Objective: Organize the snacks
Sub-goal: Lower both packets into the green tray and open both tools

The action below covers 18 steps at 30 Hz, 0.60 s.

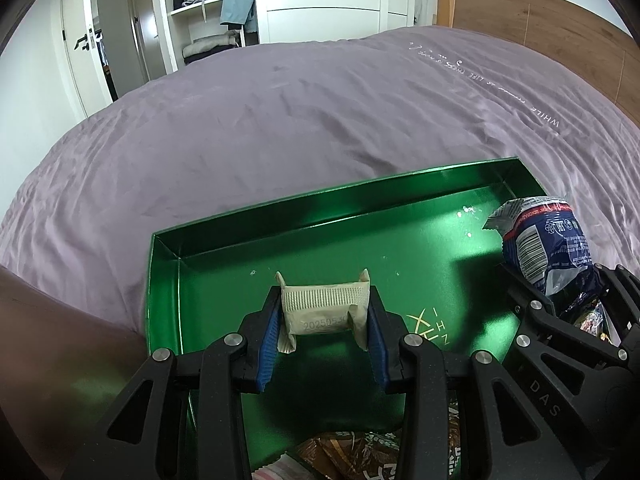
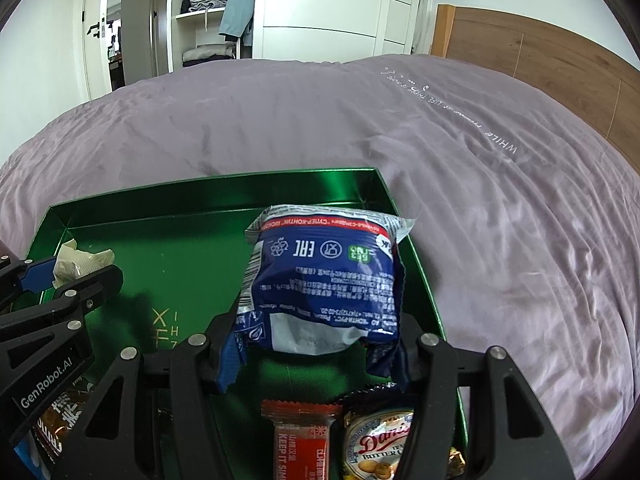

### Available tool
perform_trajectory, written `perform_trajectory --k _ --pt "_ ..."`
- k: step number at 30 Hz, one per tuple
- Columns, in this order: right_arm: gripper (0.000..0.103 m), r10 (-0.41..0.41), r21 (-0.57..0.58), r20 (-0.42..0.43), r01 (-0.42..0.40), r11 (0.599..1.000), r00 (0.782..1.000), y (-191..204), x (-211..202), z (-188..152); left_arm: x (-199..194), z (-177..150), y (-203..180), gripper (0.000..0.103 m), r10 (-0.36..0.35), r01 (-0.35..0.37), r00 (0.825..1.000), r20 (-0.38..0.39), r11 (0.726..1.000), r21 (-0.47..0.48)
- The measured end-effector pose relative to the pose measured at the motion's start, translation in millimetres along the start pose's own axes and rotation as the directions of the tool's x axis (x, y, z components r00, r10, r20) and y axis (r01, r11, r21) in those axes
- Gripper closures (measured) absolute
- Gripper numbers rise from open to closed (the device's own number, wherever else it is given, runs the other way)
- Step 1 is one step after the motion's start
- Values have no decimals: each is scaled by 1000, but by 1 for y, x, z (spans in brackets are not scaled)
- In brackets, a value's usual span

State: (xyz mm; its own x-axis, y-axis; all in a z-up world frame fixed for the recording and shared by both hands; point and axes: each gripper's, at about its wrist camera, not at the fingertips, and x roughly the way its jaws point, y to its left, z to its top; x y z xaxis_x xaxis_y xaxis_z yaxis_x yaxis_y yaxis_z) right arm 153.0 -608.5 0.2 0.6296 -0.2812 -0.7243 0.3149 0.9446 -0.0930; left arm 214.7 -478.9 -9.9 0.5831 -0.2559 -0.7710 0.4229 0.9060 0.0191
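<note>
Green tray (image 1: 168, 248) on the bed: left gripper (image 1: 325, 318) pinching a small beige packet (image 1: 322, 312) above its floor, right gripper (image 2: 316, 344) clamped on a blue snack bag (image 2: 324, 280) near the far right corner — risk: either slips out if released too high

Black linkage grippers (image 1: 324, 344), silver rivets, ribbed blue-padded fingers (image 1: 269, 344).
</note>
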Motion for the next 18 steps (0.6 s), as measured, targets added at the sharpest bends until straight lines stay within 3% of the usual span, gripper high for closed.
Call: perform_trajectory --k 18 --pt "35 13 0 -30 -13 1000 999 -1 8 -1 9 -2 5 68 -33 32 999 -42 999 -30"
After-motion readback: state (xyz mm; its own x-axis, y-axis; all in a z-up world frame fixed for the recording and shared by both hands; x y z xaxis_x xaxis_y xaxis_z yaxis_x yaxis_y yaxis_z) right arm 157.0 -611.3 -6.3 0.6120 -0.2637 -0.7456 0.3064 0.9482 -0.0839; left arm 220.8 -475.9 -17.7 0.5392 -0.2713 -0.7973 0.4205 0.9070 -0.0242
